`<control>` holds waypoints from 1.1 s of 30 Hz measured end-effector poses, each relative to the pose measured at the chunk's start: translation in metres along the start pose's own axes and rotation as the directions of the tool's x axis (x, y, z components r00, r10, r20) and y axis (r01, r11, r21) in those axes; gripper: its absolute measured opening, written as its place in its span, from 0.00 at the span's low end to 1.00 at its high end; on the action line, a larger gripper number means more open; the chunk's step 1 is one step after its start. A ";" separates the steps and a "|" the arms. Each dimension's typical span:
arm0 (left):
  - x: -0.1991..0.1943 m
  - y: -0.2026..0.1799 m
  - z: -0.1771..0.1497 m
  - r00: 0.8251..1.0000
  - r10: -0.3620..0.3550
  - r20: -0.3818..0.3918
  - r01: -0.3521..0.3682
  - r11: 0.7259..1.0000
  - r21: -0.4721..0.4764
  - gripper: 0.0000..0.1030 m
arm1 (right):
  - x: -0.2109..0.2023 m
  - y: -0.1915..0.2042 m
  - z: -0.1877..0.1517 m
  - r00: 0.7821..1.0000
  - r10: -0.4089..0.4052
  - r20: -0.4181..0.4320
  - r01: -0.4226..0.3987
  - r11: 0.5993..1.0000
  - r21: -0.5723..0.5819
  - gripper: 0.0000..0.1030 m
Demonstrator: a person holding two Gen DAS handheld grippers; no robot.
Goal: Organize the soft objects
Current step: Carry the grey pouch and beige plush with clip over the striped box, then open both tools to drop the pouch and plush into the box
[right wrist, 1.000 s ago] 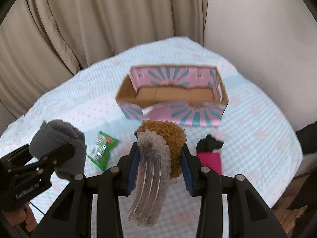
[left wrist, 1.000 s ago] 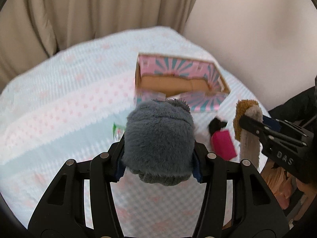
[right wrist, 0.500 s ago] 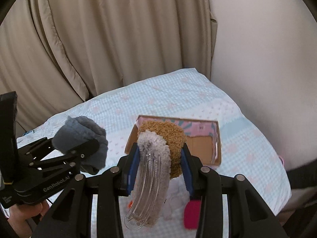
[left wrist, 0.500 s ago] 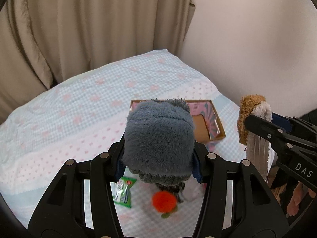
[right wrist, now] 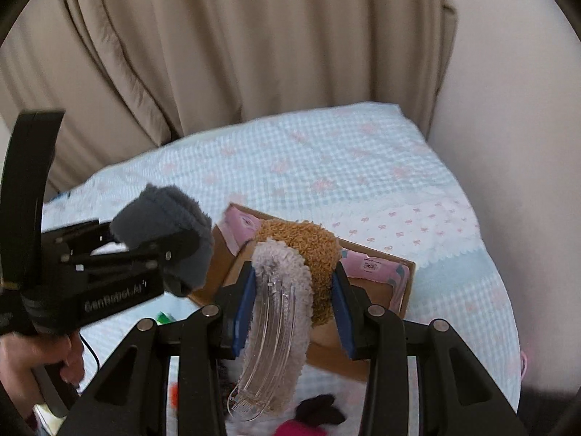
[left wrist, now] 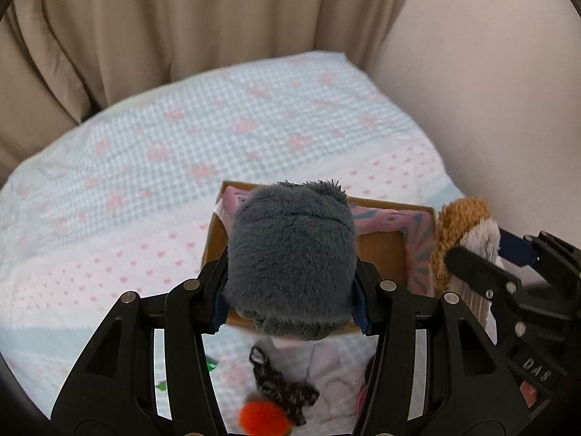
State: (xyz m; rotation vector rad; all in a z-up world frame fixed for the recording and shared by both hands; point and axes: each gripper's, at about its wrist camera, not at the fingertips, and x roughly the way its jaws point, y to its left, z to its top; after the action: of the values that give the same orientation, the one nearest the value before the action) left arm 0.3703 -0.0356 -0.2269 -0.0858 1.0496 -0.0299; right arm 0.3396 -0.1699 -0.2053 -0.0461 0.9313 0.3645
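The fluffy grey plush clump (left wrist: pixel 290 258), clamped in the jaws of the left gripper (left wrist: pixel 290 290), and the brown-and-grey furry hair claw clip (right wrist: pixel 290 290), pinched in the narrower jaws of the right gripper (right wrist: pixel 290 312), have both travelled from in front of the pink-lined cardboard box (left wrist: pixel 385 250) to above it. The box's brown floor looks bare where visible. The clip's long axis runs toward the camera, clear teeth lowest. On the checked bed sheet (left wrist: pixel 218 138) lie an orange pom-pom (left wrist: pixel 263 418) and a black-and-white bow (left wrist: pixel 283 388).
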 end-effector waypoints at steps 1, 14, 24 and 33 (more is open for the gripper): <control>0.012 0.001 0.002 1.000 0.005 -0.019 -0.005 1.000 -0.010 0.47 | 0.013 -0.005 -0.001 1.000 0.010 -0.018 -0.011 1.000 -0.014 0.35; 0.147 0.001 0.002 0.966 0.060 -0.250 -0.073 0.996 -0.044 0.47 | 0.137 -0.051 -0.021 0.967 0.091 -0.240 -0.104 0.994 -0.043 0.36; 0.181 -0.002 0.010 0.952 0.085 -0.294 -0.098 0.995 -0.030 1.00 | 0.174 -0.046 -0.038 0.955 0.099 -0.280 -0.133 0.986 -0.104 1.00; 0.181 -0.002 0.009 0.938 0.126 -0.322 -0.133 0.991 -0.001 1.00 | 0.174 -0.045 -0.043 0.958 0.110 -0.264 -0.152 0.978 -0.142 1.00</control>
State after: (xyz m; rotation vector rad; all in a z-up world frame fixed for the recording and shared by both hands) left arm 0.4684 -0.0493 -0.3791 -0.0320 1.3807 0.0909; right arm 0.4152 -0.1702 -0.3738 -0.1840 1.1616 0.5671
